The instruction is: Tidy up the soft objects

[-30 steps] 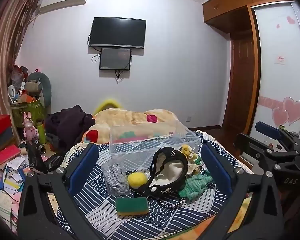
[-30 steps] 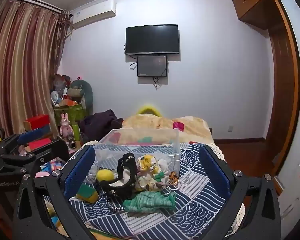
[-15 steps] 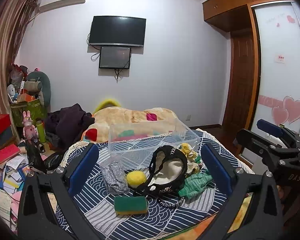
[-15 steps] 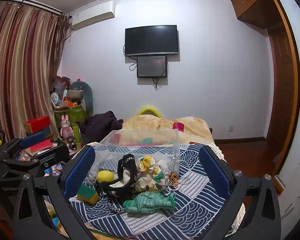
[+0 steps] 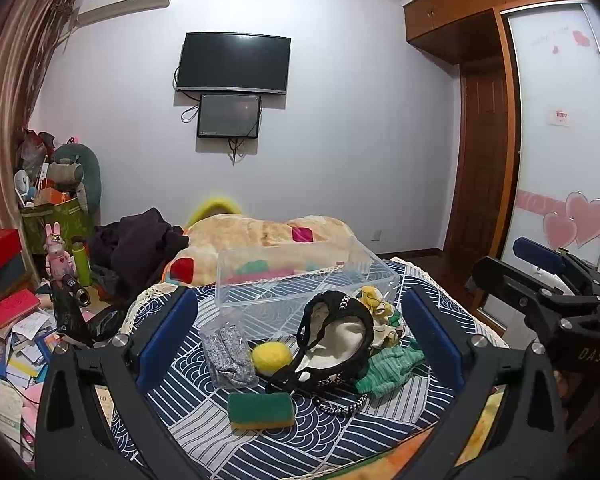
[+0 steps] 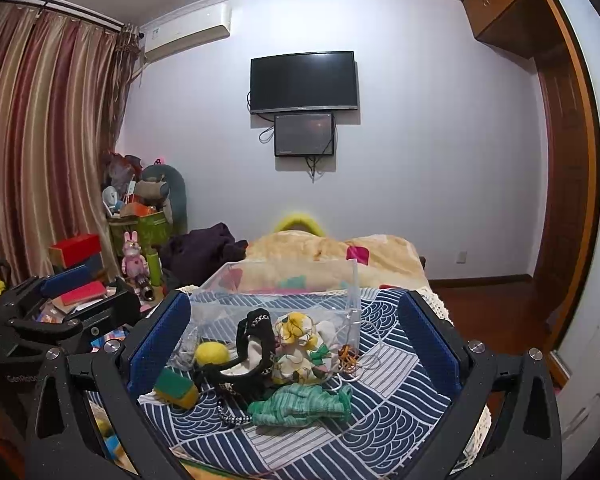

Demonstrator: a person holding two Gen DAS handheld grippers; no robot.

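Both tongs, the left gripper and the right gripper, hang with jaws wide apart and empty above the bed. Beyond the pile sits an empty clear bin. Probably best to start with the green cloth nearest the right gripper, then the sponge and yellow ball, pinching each at its bulk.
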